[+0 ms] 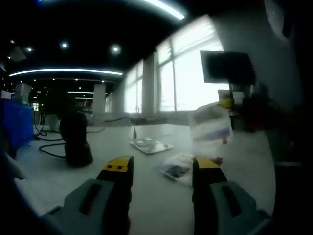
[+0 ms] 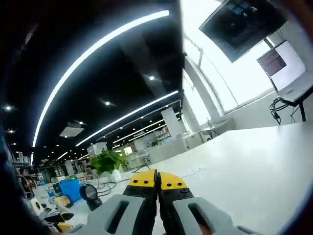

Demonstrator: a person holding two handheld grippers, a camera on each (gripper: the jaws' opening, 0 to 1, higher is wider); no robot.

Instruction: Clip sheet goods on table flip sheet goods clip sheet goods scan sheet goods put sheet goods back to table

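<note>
Clear plastic sheet goods (image 1: 180, 168) with dark printed patches are seen lying flat on the white bench (image 1: 146, 196), just ahead of the left gripper (image 1: 164, 169), whose yellow-tipped jaws are spread wide and nothing is grasped. A second blurred packet (image 1: 211, 122) is seen raised farther back. From the right gripper view, the right gripper (image 2: 157, 180) is shown clenched, jaws pressed together on nothing visible, with a potted plant (image 2: 108, 161) and black scanner (image 2: 90, 195) beyond.
</note>
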